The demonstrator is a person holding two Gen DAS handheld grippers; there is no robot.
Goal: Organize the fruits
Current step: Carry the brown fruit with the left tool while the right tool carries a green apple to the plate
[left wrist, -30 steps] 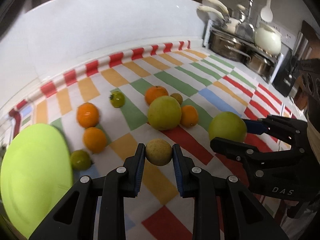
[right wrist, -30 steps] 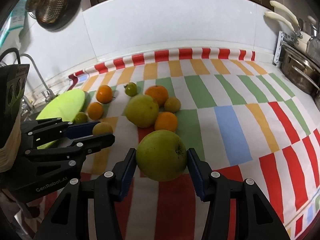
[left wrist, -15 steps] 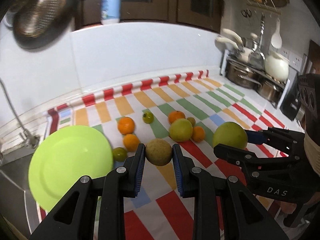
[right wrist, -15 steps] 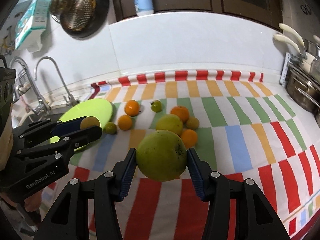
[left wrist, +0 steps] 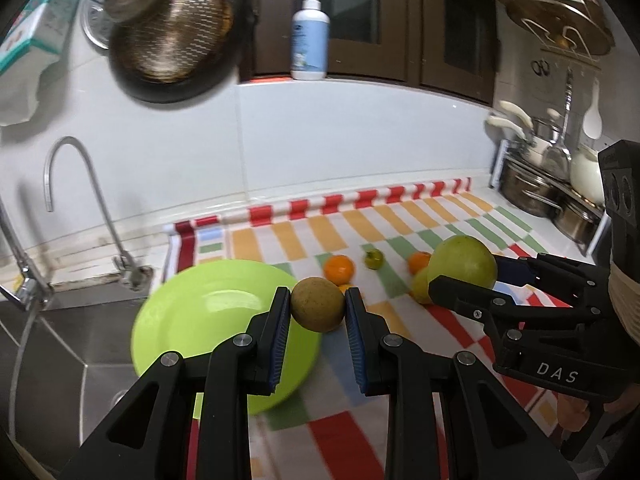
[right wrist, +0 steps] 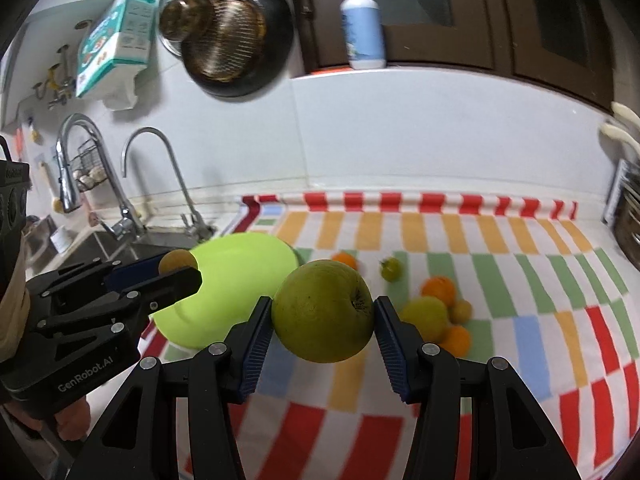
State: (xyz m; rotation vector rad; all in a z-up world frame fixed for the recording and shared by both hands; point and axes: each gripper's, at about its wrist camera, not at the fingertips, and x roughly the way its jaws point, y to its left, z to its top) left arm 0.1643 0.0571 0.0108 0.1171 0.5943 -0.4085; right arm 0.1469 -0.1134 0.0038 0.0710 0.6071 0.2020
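Above the striped cloth (right wrist: 500, 240), both grippers hang in the air, each clenched on a fruit. The left gripper (left wrist: 318, 310) grasps a small brown fruit (left wrist: 317, 303) between its blue pads, and the right gripper (right wrist: 323, 320) grasps a large green apple (right wrist: 323, 316) with its stem pit turned to the right. The green plate (left wrist: 208, 312) lies on the cloth's left end, beside the sink (left wrist: 60, 340).

The relation that matters is plate to fingers. In the left wrist view the plate sits just below and to the left of the brown fruit, with the fruit's left edge overlapping its rim. In the right wrist view the plate lies ahead and to the left of the apple, with the left gripper between it and the sink. So the left hand looks nearer the plate and probably sets down first; the right needs to travel leftward. Neither fruit has a long axis to align. The remaining oranges (right wrist: 439, 290) and small green fruits (right wrist: 391, 268) rest on the cloth to the right, well apart from the plate.
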